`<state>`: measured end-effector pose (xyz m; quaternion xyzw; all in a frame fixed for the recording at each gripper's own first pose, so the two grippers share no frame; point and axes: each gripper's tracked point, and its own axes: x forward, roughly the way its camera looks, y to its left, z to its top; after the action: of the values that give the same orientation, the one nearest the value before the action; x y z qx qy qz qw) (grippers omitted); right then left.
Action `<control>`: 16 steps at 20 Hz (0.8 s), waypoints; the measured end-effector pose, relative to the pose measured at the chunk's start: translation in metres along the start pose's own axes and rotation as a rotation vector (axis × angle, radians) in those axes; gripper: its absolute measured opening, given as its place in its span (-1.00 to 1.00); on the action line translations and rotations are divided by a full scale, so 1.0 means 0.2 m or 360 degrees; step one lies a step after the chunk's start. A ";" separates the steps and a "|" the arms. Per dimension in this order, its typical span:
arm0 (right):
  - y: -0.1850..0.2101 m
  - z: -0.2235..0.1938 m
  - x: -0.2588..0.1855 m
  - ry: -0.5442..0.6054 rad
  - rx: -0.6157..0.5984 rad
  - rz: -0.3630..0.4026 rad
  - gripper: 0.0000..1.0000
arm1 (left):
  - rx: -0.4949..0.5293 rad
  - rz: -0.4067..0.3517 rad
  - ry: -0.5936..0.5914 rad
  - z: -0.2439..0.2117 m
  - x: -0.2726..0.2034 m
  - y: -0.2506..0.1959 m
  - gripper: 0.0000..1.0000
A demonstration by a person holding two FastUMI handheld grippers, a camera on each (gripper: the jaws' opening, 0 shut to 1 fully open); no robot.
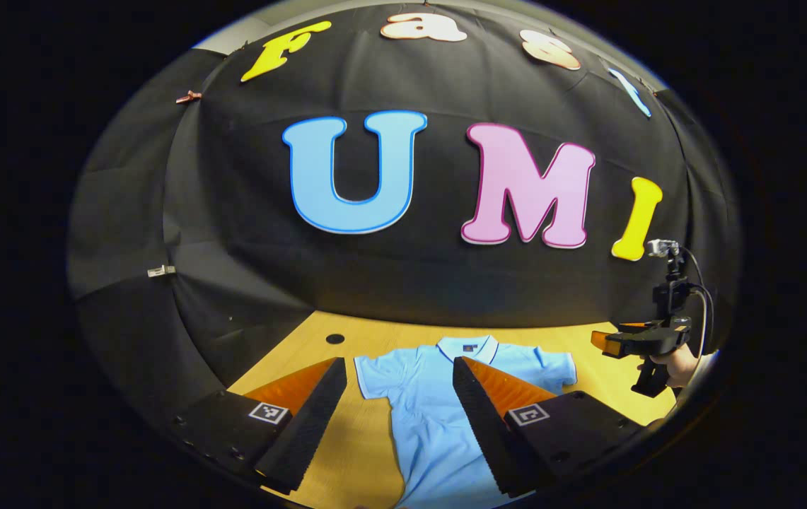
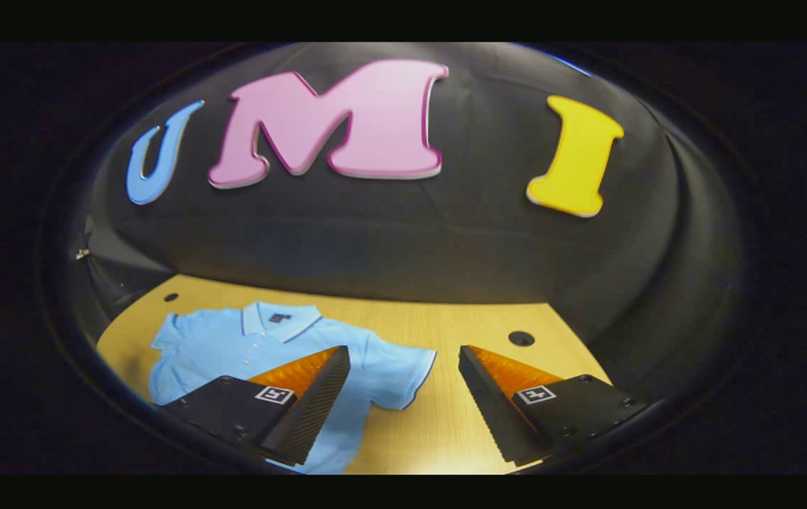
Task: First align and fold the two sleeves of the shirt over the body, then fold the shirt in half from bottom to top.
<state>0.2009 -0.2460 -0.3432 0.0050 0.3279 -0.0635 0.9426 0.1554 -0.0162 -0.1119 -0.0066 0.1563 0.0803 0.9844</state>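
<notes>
A light blue polo shirt [image 1: 423,403] lies flat on the wooden table [image 1: 368,452], collar toward the back wall, both short sleeves spread out. My left gripper [image 1: 399,373] hovers open above the shirt's left sleeve [image 1: 373,376] and chest. The right gripper view shows the same shirt [image 2: 233,350] at the left, with its right sleeve [image 2: 396,378] reaching between the fingers of my open right gripper [image 2: 403,360]. The right gripper [image 1: 612,343] also appears at the far right of the left gripper view, held by a hand [image 1: 679,364] above the table.
Black cloth walls close the booth behind and at the sides. The table [image 2: 445,424] has a small round hole at its back left [image 1: 334,338] and another at the back right [image 2: 520,338]. Bare wood lies to the right of the shirt.
</notes>
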 end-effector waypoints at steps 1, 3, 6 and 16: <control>-0.02 -0.04 0.09 0.0040 0.0015 -0.0006 0.95 | -0.0001 0.0005 0.0017 -0.01 0.03 0.00 0.94; -0.06 -0.14 0.27 0.0128 0.0040 -0.0041 0.95 | -0.0005 0.0019 0.0065 -0.07 0.08 0.01 0.94; -0.09 -0.25 0.48 0.0262 0.0134 -0.0063 0.95 | -0.0046 0.0012 0.0139 -0.15 0.14 -0.01 0.94; -0.10 -0.41 0.69 0.0382 0.0178 -0.0047 0.94 | -0.0003 -0.0032 0.0208 -0.23 0.35 -0.16 0.94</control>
<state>0.2550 -0.2784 -0.4934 0.0602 0.4343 -0.0944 0.8938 0.2124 -0.0379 -0.1773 -0.0144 0.2201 0.0701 0.9729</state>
